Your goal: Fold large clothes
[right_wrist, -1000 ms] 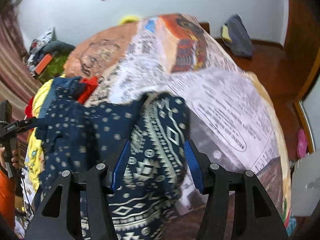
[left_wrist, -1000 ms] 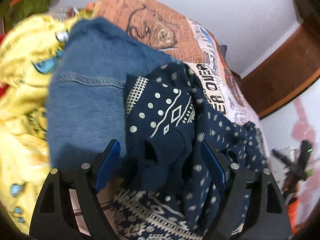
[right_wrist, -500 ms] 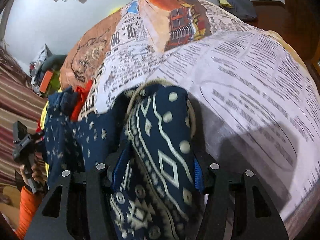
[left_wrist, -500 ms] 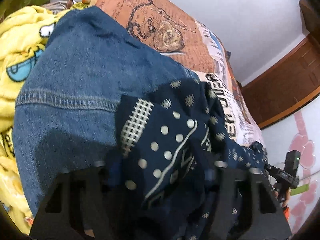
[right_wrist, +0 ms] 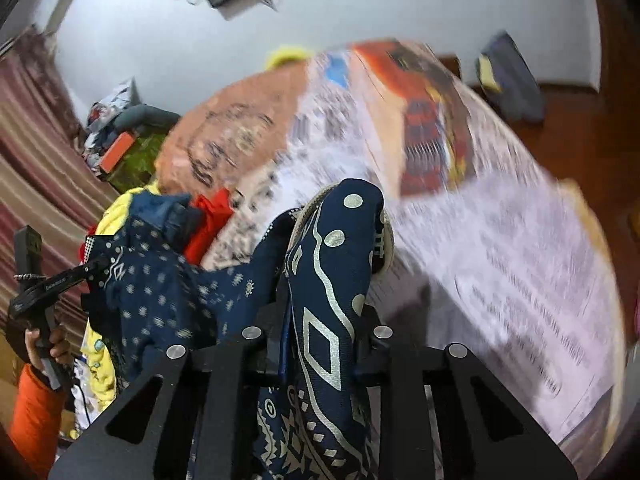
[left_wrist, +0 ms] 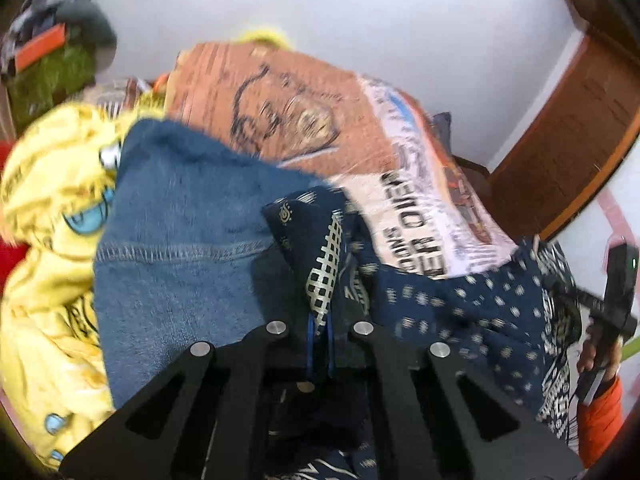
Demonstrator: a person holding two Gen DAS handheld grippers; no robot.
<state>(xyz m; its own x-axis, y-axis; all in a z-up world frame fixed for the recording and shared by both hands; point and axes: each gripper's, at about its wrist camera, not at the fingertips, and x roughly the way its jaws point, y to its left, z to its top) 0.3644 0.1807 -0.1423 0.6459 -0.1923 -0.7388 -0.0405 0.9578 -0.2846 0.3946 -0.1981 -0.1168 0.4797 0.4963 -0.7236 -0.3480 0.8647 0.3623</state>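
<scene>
Soft, light, floppy navy patterned garment (left_wrist: 460, 304), strung across the near edge of the newsprint bedspread (right_wrist: 500, 248), likely to sag and slip: left tongs (left_wrist: 319, 334) clamped on one corner, right tongs (right_wrist: 320, 344) closing on a thick bunched fold; best held by hems.

I see newsprint-pattern bedspread (right_wrist: 500, 248) over the bed, yellow cartoon blanket (left_wrist: 44, 208) w/ denim piece (left_wrist: 180, 240) on top, red cloth (right_wrist: 210, 220) nearby, striped curtain (right_wrist: 32, 148) at left, white wall (left_wrist: 400, 12) behind.
</scene>
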